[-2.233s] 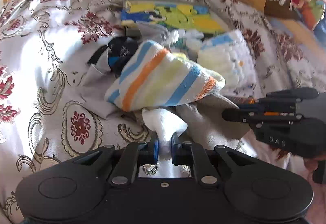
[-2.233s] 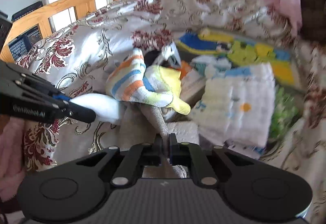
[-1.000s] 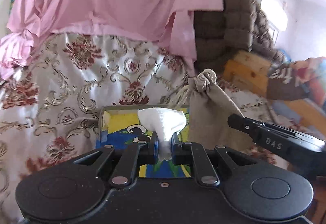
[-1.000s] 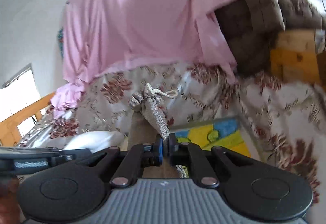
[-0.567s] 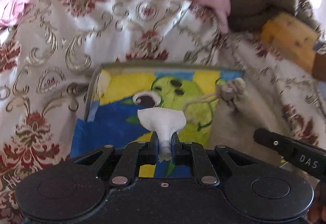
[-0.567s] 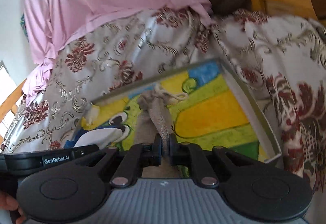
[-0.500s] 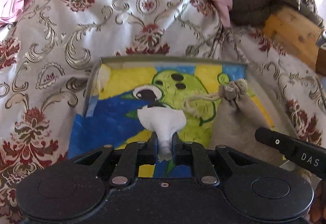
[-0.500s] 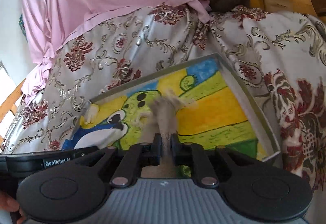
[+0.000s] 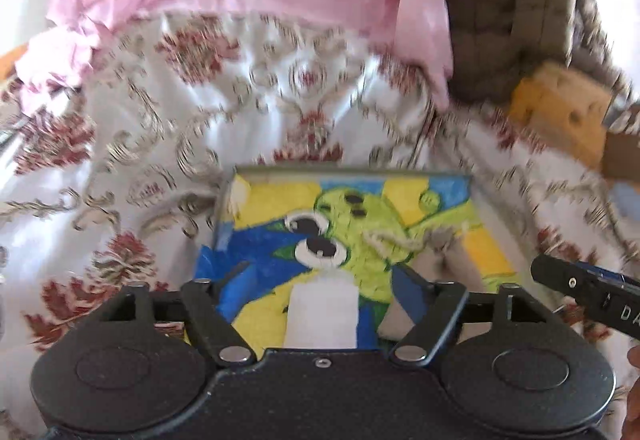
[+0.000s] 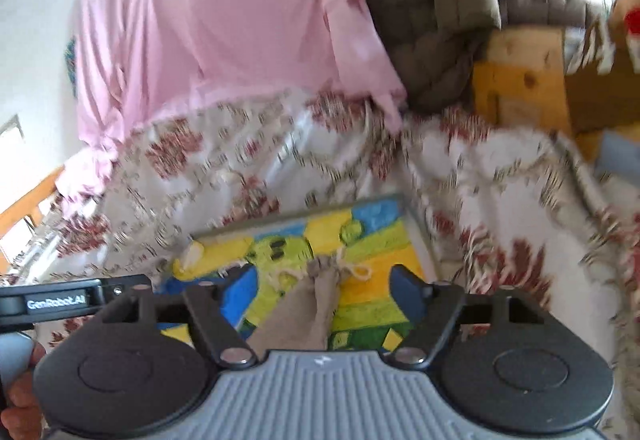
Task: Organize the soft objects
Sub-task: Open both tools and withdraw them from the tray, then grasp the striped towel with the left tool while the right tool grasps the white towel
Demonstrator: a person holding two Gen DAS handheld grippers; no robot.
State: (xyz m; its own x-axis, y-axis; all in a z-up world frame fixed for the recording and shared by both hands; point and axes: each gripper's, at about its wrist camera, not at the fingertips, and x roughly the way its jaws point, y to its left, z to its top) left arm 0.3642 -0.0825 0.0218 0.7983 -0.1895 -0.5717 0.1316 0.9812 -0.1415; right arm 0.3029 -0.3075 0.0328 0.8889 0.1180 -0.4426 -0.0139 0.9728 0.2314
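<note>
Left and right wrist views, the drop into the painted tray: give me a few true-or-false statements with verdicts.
1. The white cloth lies between the left gripper pads, unpinched. True; its jaws are opening.
2. The beige drawstring pouch lies on the bare floral bedspread. False: it lies over the shallow tray with a painted green, yellow and blue bottom.
3. The right gripper clamps the pouch. False: its jaws are opening, clear of it.
4. A pink cloth hangs behind the bed. True.
</note>
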